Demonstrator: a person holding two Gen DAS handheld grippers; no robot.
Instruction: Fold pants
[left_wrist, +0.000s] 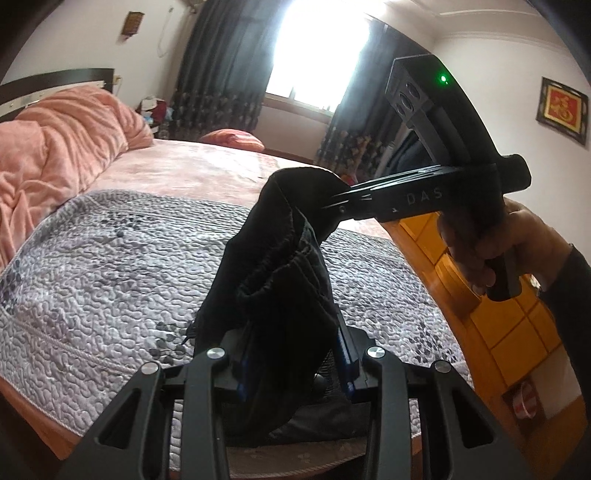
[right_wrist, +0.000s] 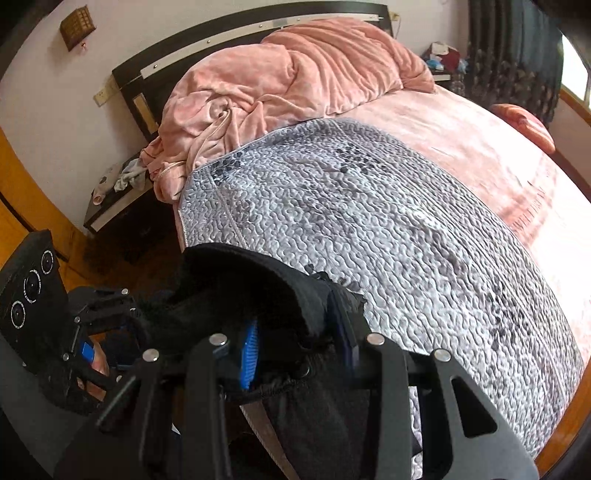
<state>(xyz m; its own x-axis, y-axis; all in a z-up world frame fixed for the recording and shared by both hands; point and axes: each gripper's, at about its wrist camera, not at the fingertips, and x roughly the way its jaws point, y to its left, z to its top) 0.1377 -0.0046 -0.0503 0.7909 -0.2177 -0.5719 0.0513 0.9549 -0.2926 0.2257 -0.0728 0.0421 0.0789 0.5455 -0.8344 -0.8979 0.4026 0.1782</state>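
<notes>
The black pants hang bunched between my two grippers above the near edge of the bed. My left gripper is shut on the pants' waistband, cloth filling the gap between its blue-padded fingers. My right gripper comes in from the right and is shut on the upper end of the same cloth. In the right wrist view the right gripper pinches the black pants, and the left gripper shows at lower left, also on the cloth. The rest of the pants hangs down out of view.
A grey quilted cover lies over the near half of the bed, pink sheet beyond. A heaped pink blanket sits at the headboard. A dark nightstand stands beside the bed. Orange wooden floor lies to the right.
</notes>
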